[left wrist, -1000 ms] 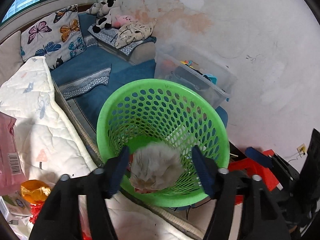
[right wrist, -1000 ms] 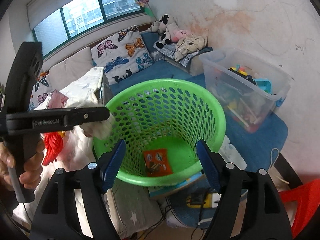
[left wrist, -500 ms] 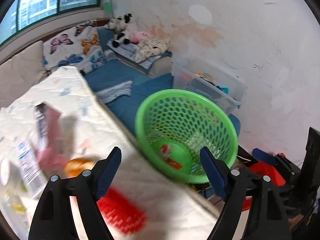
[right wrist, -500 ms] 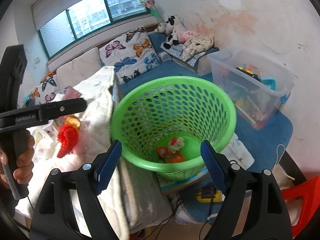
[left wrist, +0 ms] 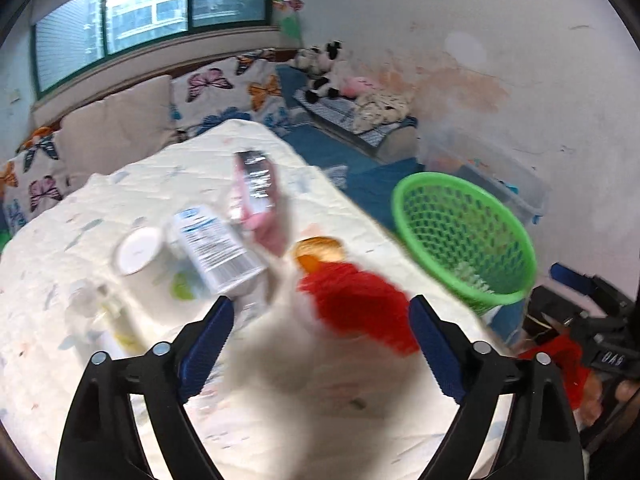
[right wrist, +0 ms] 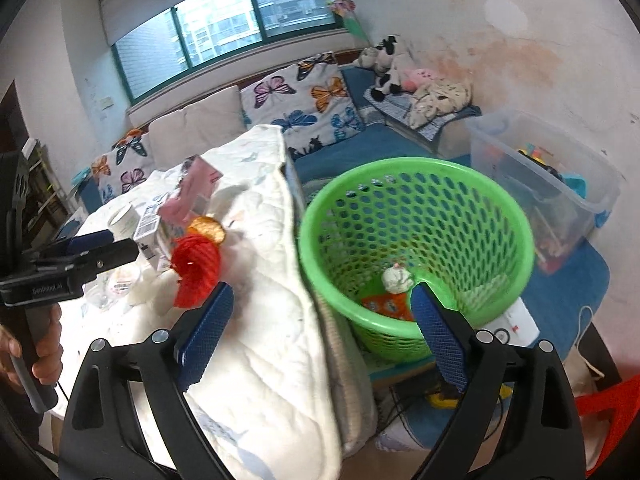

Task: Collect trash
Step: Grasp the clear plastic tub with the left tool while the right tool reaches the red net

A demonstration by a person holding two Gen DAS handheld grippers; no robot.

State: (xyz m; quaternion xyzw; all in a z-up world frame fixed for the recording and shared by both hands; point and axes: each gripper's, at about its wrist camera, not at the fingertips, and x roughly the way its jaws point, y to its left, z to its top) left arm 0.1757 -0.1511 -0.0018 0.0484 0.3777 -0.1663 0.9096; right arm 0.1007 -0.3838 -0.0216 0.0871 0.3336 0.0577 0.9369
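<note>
My left gripper [left wrist: 320,340] hangs over the quilt-covered table [left wrist: 100,208], jaws opening, nothing between them. Just ahead of it lie a red mesh net [left wrist: 356,308], an orange wrapper [left wrist: 322,250], a white carton [left wrist: 216,248], a pink packet [left wrist: 256,196] and a white cup [left wrist: 138,246]; this view is blurred. My right gripper [right wrist: 322,332] points at the green basket [right wrist: 400,164] beside the table, jaws opening and empty. A crumpled white wad [right wrist: 396,280] and an orange packet [right wrist: 386,304] lie in the basket. The right wrist view shows the left gripper [right wrist: 108,248] near the red net [right wrist: 196,268].
A clear plastic bin [right wrist: 540,176] of toys stands right of the basket against the wall. A blue mat [right wrist: 568,292] covers the floor there. Butterfly cushions [right wrist: 312,100] and plush toys [right wrist: 384,64] line the window seat behind. A hand [right wrist: 44,352] holds the left gripper's handle.
The left gripper let the crumpled wad drop into the basket, opened wide and swung left over the table. The right gripper opened wider and shifted slightly; the wad now lies in the basket.
</note>
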